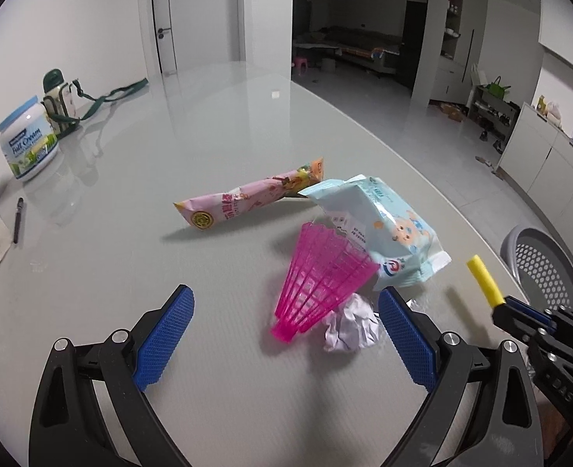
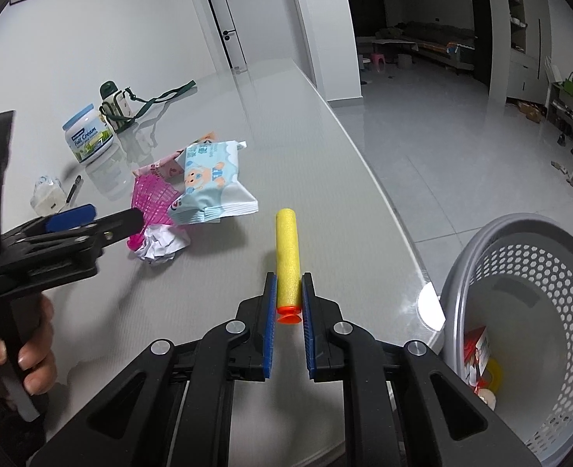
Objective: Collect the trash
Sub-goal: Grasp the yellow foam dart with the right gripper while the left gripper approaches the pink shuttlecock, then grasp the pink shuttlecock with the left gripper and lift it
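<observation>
Foam dart [image 2: 287,257], yellow, gripped in right tongs [image 2: 288,303] near worktop's right edge.
Light, squashy; hold mid-shaft. Left tongs [image 1: 286,334] stand open.

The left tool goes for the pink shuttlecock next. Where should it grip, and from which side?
Probably grip the narrow base of the shuttlecock, coming from above. It lies tipped on the table, base nearest the open left tool; the flared skirt is wide and leans against the wipes pack.

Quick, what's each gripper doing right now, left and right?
Left gripper: open, holding nothing, hovering by the pink shuttlecock and crumpled paper.
Right gripper: closed on the yellow foam dart, near the basket.
</observation>
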Available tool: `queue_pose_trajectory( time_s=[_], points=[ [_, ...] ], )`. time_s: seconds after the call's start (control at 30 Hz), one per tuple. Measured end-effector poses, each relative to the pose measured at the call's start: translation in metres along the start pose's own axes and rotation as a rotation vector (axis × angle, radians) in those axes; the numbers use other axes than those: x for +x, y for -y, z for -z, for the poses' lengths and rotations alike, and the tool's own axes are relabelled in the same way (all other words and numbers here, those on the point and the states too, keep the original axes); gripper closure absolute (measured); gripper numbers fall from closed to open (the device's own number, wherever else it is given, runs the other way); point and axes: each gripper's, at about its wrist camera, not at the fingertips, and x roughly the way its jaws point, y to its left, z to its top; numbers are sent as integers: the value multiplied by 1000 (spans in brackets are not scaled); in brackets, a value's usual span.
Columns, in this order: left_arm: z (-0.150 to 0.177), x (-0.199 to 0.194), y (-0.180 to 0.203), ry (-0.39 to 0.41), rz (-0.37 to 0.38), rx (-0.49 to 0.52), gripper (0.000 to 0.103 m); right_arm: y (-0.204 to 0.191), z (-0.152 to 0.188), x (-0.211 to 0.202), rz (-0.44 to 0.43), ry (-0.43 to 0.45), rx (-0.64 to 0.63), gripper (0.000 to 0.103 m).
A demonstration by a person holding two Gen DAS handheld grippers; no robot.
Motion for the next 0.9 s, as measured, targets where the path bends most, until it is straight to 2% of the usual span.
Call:
queue_pose_trajectory(
  time_s=[0.27, 0.37, 0.9],
  points=[
    [-5, 14, -28, -12, -105, -60, 9, 3, -1, 4, -3, -6, 24, 91],
    [-6, 16, -38, -21, -104, -91, 9, 5, 0, 4, -4, -9, 24, 91],
    [-5, 25, -43, -42, -56, -135, 10, 7, 3, 8, -12, -22, 21, 91]
  ],
)
